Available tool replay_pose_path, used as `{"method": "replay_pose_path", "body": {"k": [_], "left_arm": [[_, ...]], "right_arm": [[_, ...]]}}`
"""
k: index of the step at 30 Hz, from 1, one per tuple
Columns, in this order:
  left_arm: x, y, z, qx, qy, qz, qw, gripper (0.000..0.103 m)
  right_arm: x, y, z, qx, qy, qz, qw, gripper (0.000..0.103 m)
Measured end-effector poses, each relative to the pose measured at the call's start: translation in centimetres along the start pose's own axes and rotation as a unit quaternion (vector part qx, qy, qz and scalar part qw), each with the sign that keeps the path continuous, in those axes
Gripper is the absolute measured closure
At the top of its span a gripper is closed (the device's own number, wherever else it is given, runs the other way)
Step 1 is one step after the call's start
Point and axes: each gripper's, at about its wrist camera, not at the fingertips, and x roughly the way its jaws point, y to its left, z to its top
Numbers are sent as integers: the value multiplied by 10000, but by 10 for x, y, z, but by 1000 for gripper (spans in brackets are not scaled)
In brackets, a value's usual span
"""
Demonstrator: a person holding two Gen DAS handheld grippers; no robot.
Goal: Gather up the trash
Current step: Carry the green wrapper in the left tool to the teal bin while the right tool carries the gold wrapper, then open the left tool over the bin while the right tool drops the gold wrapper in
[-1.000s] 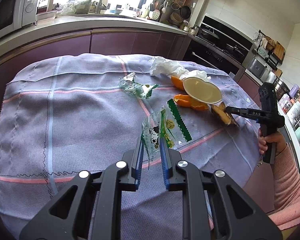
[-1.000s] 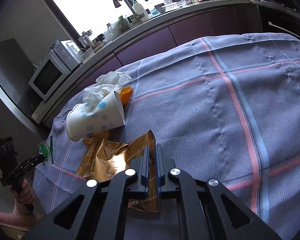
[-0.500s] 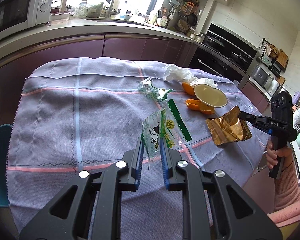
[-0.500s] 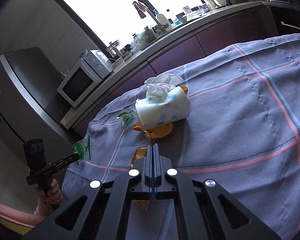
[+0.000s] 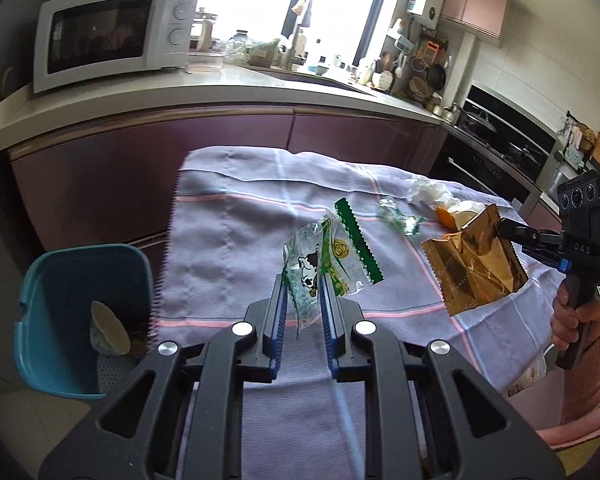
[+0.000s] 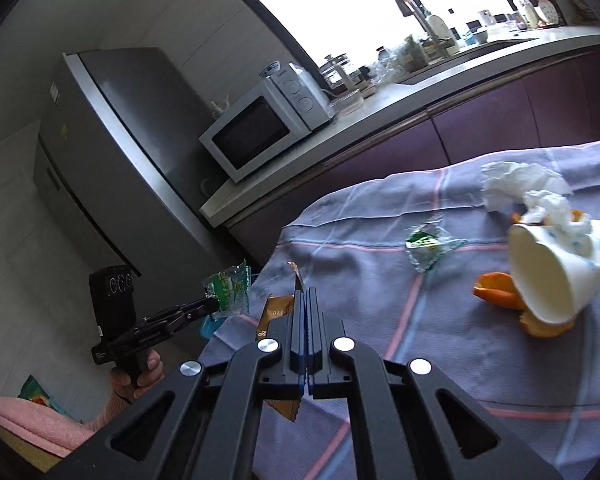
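Left wrist view
Left gripper (image 5: 303,282): jaws narrowly apart, pinching a clear plastic wrapper (image 5: 320,266) printed with a cow and green marks; the wrapper stands up between the pads, clear of the cloth.
Bin (image 5: 40,312): teal, on the floor to the left of the jaws and lower than them, beside the table edge; a cup-like piece of trash lies inside.
Table (image 5: 236,240): covered by a lilac checked cloth, ahead of and under the jaws.
Right gripper (image 5: 508,229): to the right of the jaws, held by a hand (image 5: 572,320) in a pink sleeve; it pinches a gold wrapper (image 5: 474,268) that hangs in the air above the cloth.
Beyond the jaws: a small crumpled green wrapper (image 5: 400,216), white tissue (image 5: 428,192) and orange peel (image 5: 444,216), all on the cloth.

Right wrist view
Right gripper: jaws pressed together on the gold wrapper, whose edges stick out above and below the pads.
Left gripper: far left of the jaws, off the table edge, with the clear wrapper at its tip.
Right of the jaws: a white paper cup (image 6: 556,276) on its side, tissue stuffed by it, touching orange peel; the small green wrapper lies ahead, near the cup.
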Motion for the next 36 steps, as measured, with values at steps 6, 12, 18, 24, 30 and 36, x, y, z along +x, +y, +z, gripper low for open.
{"method": "replay_pose_path", "body": {"k": [6,12,18,24,30,36], "left_arm": [[-27,59,-2,-276,-123,776,9965,86],[-35,116,-7,-606,-58,1379,9886,86],[-30,161,-18,-880,92,1686,9817,86],[-4,188,-28,-1107,380,1884,9751,85],[17,205,-39,-1266,612,1905,9716,85],[36,212,-44,-1275,758,1957,9694,85]], "right_arm": [[85,30,20,-168,465,530,9974,103],[166,62,25,-307,961,802,9917,103],[229,85,22,-408,1361,794,9867,103],[281,95,14,-415,1720,534,9828,103],[316,99,3,-486,2079,321,9764,103],[340,107,-5,-604,2298,86,9713,102]]}}
